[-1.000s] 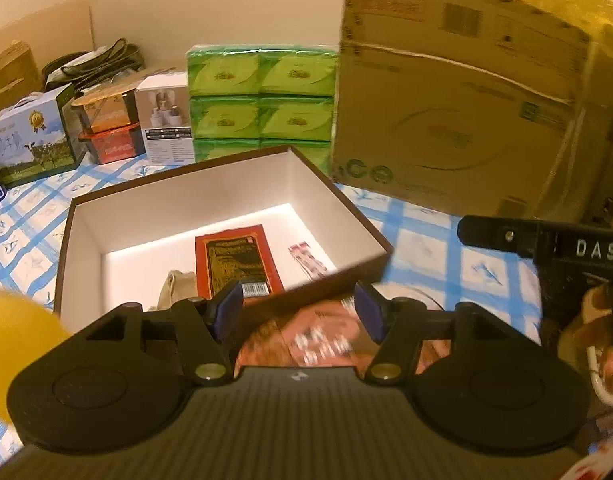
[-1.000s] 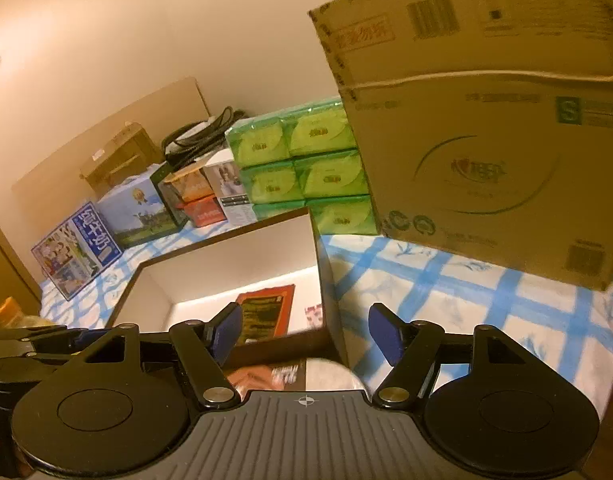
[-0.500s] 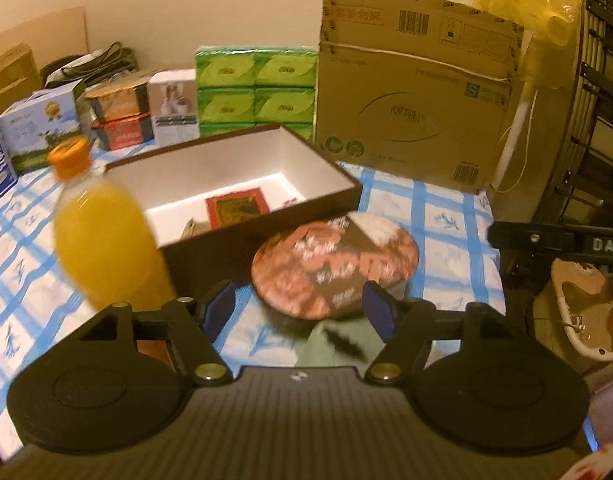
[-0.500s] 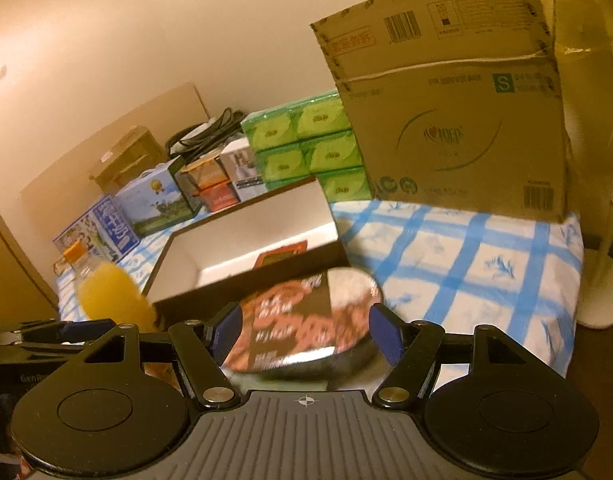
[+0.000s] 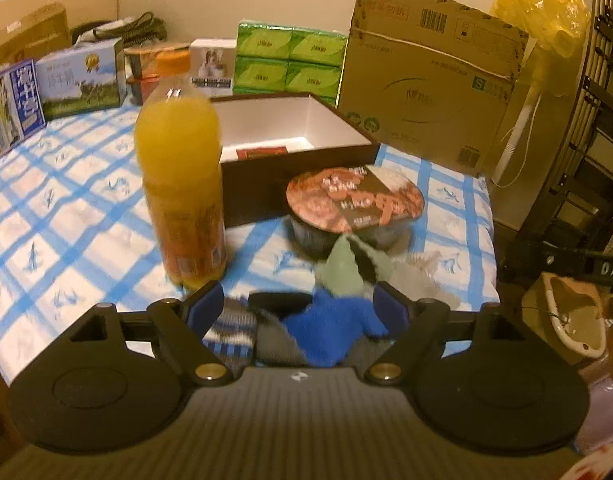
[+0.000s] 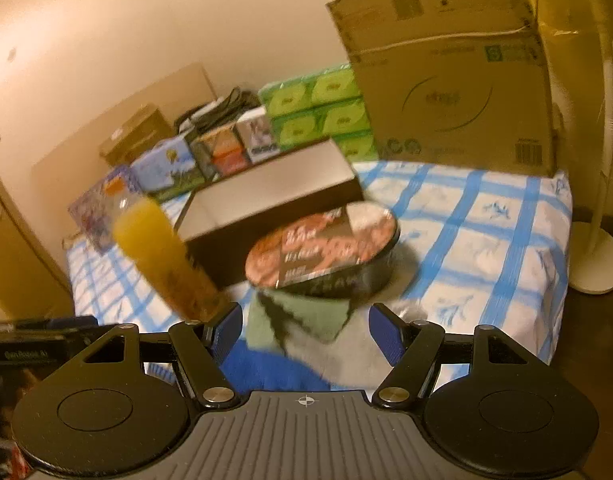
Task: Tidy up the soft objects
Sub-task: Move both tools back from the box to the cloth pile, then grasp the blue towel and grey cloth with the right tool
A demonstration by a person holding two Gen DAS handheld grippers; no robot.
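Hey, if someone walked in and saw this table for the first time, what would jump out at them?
Probably the tall bottle of orange juice standing on the blue checked tablecloth, left of the dark open box. Next, the round noodle bowl in front of that box, with a heap of socks at the near edge. Behind it all stands a big cardboard carton beside stacked green tissue packs.

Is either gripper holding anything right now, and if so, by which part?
Nothing is held. The left gripper is opening above the blue sock, pads clear of it; the right gripper hangs open over the sock pile.
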